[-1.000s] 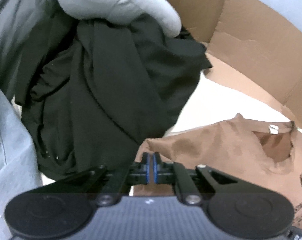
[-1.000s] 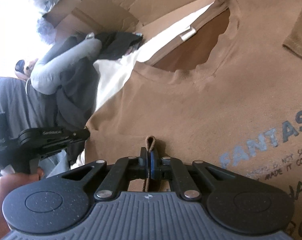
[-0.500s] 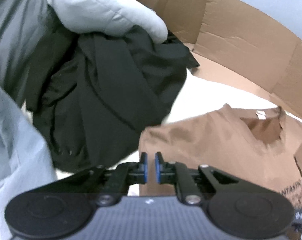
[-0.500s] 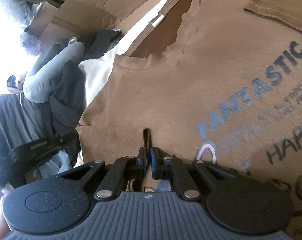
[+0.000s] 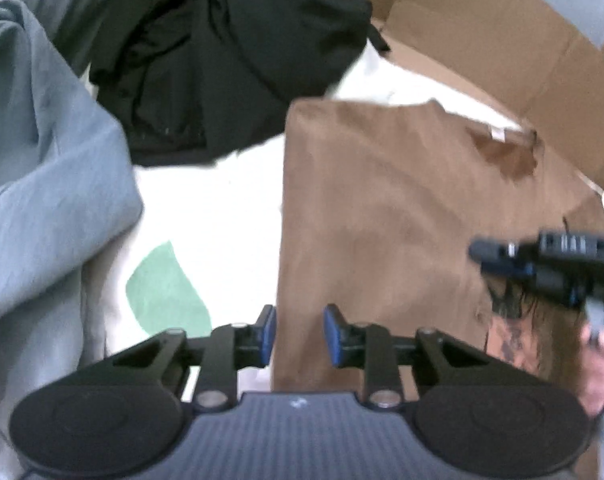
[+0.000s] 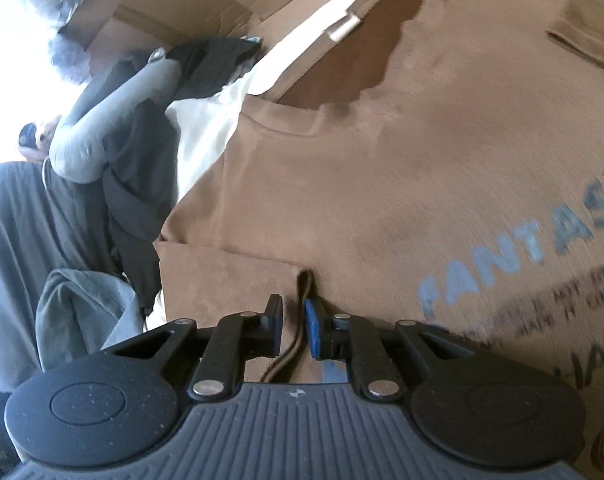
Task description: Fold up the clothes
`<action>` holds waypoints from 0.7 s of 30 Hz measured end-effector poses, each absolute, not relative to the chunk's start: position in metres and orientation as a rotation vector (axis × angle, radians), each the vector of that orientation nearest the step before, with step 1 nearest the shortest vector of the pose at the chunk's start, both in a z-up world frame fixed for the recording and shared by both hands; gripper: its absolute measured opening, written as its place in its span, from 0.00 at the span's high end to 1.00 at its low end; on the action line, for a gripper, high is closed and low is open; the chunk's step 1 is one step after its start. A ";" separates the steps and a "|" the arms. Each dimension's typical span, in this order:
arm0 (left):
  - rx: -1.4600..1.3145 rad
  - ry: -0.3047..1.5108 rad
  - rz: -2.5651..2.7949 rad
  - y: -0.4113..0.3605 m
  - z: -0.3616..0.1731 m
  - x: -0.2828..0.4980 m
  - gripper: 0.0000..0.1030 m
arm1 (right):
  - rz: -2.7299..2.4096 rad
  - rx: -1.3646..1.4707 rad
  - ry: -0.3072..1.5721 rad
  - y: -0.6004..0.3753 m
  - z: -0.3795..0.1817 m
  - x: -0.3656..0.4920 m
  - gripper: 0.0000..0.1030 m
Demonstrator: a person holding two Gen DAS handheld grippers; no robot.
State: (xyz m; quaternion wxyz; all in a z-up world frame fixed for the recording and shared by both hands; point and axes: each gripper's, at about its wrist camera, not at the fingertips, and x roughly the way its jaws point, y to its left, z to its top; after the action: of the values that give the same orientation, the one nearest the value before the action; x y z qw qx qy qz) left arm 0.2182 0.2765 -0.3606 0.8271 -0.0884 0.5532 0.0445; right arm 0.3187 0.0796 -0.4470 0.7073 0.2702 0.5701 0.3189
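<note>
Flat brown t-shirt (image 6: 382,168), neckline away, left gripper (image 5: 299,334) parted, right gripper (image 6: 293,326) parted, both empty.

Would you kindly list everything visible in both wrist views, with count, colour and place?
T-shirt: one, brown with blue lettering, spread flat in the middle, one side folded in.
Black garment: one, crumpled heap beyond the T-shirt's left edge.
Grey garment: one, blue-grey, bunched at far left.
White cloth: one, with a green patch, under the clothes.
Cardboard: brown panels standing behind the T-shirt.
Left tongs: one, black with blue pads, open over the T-shirt's edge.
Right tongs: one, same colours, open around a fabric fold.
</note>
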 end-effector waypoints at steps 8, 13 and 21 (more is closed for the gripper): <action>-0.110 1.259 0.081 0.277 -0.374 0.198 0.72 | 0.719 0.510 1.181 0.084 -0.433 0.319 0.99; -0.093 1.284 0.090 0.283 -0.377 0.195 0.71 | 0.682 0.466 1.126 0.077 -0.422 0.312 0.97; -0.132 1.216 0.084 0.280 -0.357 0.191 0.72 | 0.731 0.451 1.098 0.076 -0.410 0.294 0.97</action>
State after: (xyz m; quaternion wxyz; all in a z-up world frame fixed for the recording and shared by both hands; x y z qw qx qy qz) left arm 0.1907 0.2795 -0.3569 0.8180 -0.0620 0.5705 0.0392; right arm 0.2936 0.0755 -0.4097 0.7668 0.2077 0.5055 0.3366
